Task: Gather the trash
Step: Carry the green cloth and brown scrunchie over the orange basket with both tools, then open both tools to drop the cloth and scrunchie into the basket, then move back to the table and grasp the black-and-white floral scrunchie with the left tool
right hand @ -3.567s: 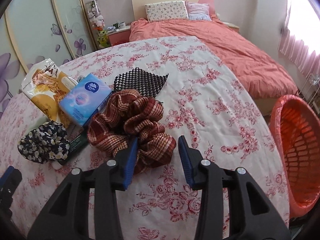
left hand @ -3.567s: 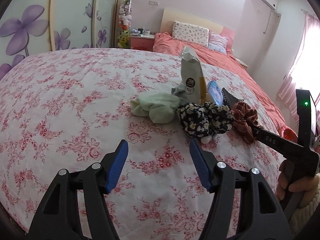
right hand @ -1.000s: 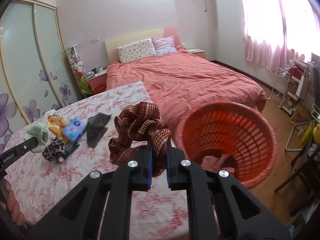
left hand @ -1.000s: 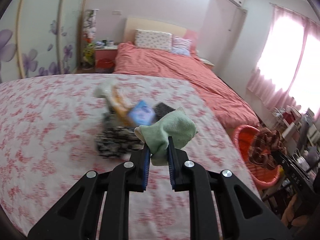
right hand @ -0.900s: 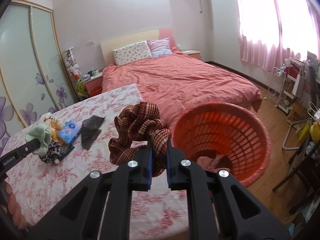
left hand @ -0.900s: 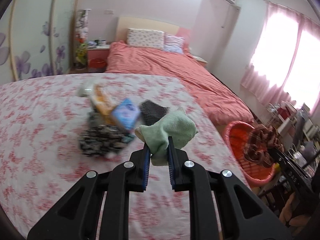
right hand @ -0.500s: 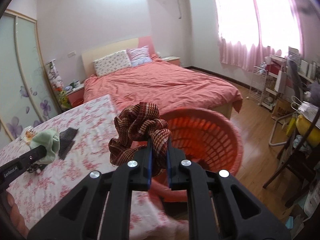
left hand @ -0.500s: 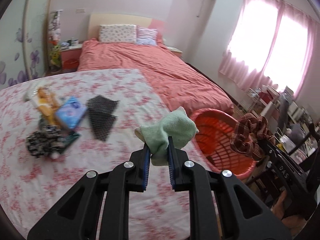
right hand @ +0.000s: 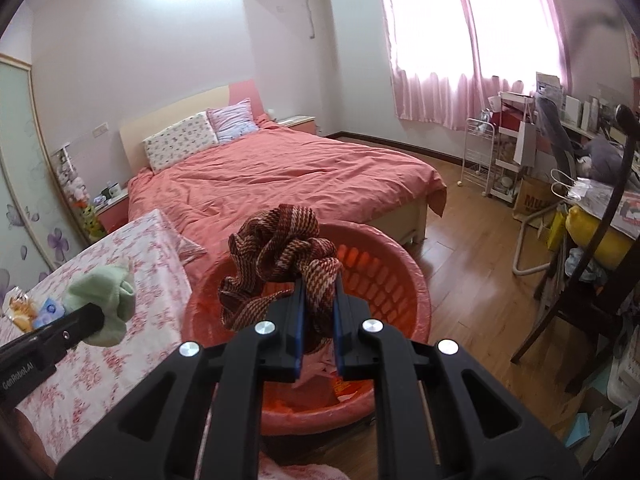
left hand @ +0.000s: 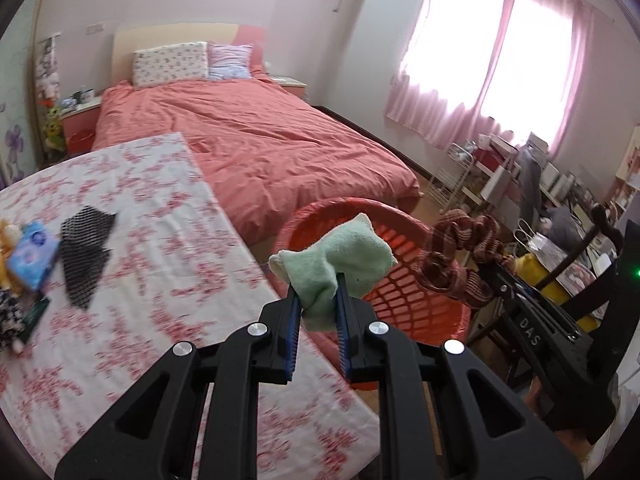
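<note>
Your left claw [left hand: 316, 310] pinches green cloth [left hand: 340, 264] upright; right claw [right hand: 318, 316] pinches striped scrunchie [right hand: 280, 256] above orange basket [right hand: 400, 280]; floral surface [left hand: 160, 280] left.

Left tool [left hand: 318, 312]: jaws nearly together, blue pads pinching a green cloth [left hand: 340, 264]; pointing forward and down toward 12 o'clock.
Right tool [right hand: 319, 312]: jaws nearly together, clamped on a brown striped scrunchie [right hand: 280, 252]; angled downward, toward 12 o'clock.
Relation: in the left wrist view the right tool sits at 3 o'clock; in the right wrist view the left sits at 9 o'clock.
</note>
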Demonstrator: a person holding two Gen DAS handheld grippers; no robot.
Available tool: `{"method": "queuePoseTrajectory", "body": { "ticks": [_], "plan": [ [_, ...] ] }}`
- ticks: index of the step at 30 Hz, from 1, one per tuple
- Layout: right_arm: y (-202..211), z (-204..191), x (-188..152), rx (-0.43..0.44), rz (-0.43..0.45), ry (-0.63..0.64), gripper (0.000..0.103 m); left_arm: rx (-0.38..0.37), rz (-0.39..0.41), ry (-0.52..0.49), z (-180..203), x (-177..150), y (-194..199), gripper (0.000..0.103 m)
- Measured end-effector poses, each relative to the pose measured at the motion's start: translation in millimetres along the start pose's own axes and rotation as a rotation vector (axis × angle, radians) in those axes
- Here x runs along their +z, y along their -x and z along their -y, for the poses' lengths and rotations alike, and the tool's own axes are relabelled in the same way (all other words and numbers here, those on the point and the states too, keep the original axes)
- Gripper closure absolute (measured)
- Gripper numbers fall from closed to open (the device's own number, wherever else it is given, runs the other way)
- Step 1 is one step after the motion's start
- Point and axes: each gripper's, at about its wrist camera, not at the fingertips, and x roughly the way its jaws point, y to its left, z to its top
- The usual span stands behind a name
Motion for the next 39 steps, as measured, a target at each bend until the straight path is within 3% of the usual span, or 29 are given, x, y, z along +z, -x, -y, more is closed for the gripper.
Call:
{"method": "queuePoseTrajectory", "body": {
  "ticks": [14, 17, 22, 26, 32, 39],
  "plan": [
    [-34.0, 18.0, 13.2, -0.007, -0.017, -0.058, 0.086, -0.045, -0.089, -0.052, 27.8, 1.8, -49.7, 0.086],
    [-46.1, 20.9, 15.3, 0.008, -0.039, -0.073, 0.076, -0.036, -0.116, -0.039, 24.6, 0.4, -59.7, 0.081],
    [-58.0, 23.3, 14.7, 0.013, -0.072, -0.087, 0.070, -0.028, -0.162, -0.015, 20.1, -3.3, -71.0, 0.064],
    [-54.0, 22.8, 9.7, -0.013, -0.065, -0.063, 0.062, 0.003, -0.165, -0.009, 13.5, -7.5, -66.6, 0.062],
    [-47.0, 10.9, 3.9, -0.025, -0.069, -0.009, 0.062, 0.085, -0.127, -0.015, -4.8, -13.6, -41.9, 0.056],
    [-34.3, -23.0, 0.0, 0.029, -0.077, 0.048, 0.062, 0.183, -0.083, 0.018, -47.1, -23.0, -3.4, 0.056]
  ]
}}
